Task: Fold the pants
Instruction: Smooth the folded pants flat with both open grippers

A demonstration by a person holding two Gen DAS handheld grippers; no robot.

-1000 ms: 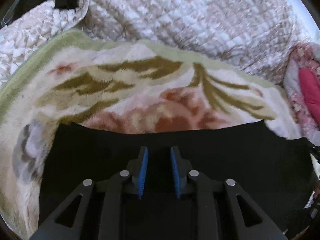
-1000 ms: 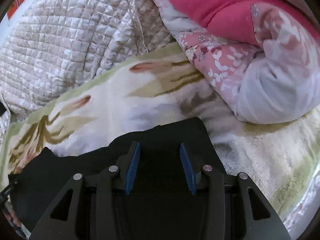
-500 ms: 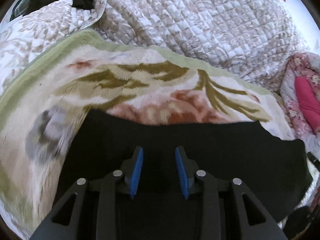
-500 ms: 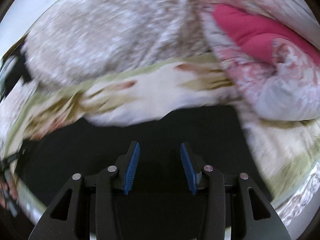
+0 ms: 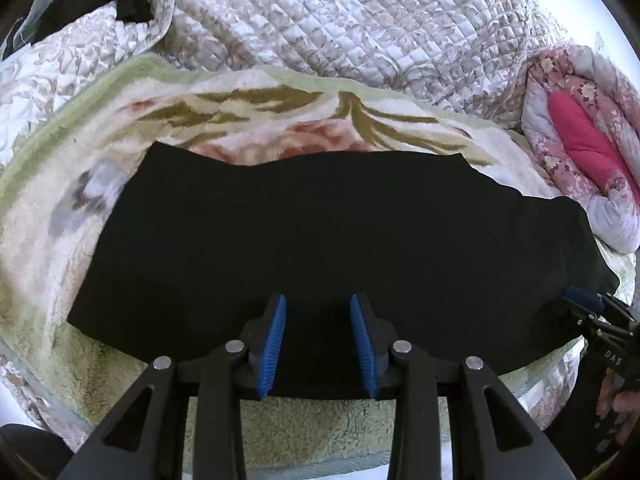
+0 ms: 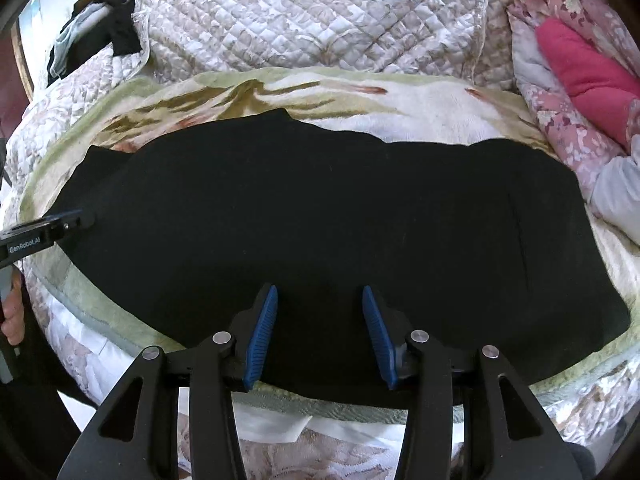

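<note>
one black pants (image 5: 320,232), two grippers, one floral blanket (image 5: 60,240), one quilted cover (image 5: 340,20), one pink bedding roll (image 5: 580,140).

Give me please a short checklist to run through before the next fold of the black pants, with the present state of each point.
1. Black pants lie flat on the floral blanket: ok.
2. Left gripper holds no cloth, a gap shows between its pads: ok.
3. Right gripper holds no cloth, its jaws are opening: ok.
4. Far edge of the pants straight: not ok, it is wavy.
5. Pink bedding apart from the pants: cannot tell, it lies very close.
6. Layers aligned underneath: cannot tell.
</note>
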